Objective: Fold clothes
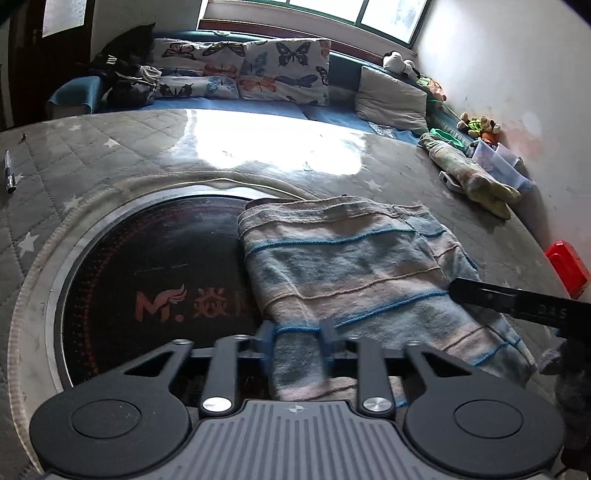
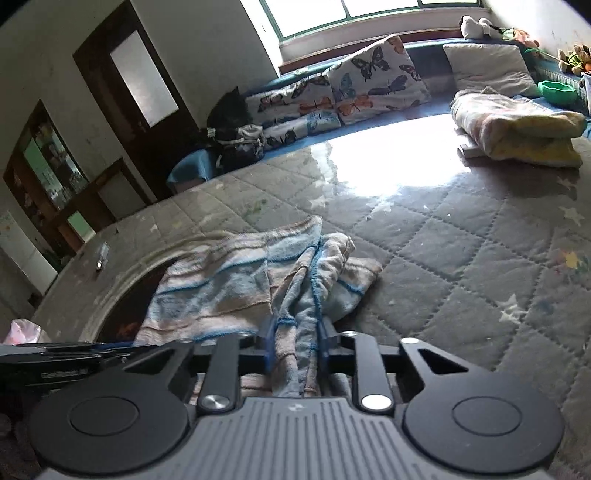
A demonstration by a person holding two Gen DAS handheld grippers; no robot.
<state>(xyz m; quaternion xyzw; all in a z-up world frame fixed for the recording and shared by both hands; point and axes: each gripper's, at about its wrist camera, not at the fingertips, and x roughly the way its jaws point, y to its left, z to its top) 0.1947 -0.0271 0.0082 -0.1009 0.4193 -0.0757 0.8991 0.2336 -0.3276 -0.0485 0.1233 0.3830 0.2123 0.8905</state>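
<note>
Here we see a striped blue-and-pink cloth [image 1: 354, 266] lying folded on a grey quilted, star-printed cover [image 1: 92, 147], its left part overlapping a round black glass panel [image 1: 147, 266] set into the surface. Our left gripper [image 1: 299, 336] has its blue-tipped fingers [image 1: 267, 332] drawn close together on the cloth's near edge, the fabric pinched between them. Our right gripper [image 2: 295, 336] is likewise nearly closed, with a bunched ridge of the same cloth [image 2: 258, 273] gathered up and clamped between its fingers [image 2: 325, 336]. In the left wrist view the right gripper's black body reaches in from the right over the cloth's corner. Behind, butterfly-print pillows [image 1: 280, 70] line a blue bench under a bright window [image 1: 314, 11]; another folded blanket [image 2: 517, 125] sits well apart near the wall, a red box [image 1: 567, 266] lies at the right edge, and a pen [image 1: 9, 171] rests far left.
</note>
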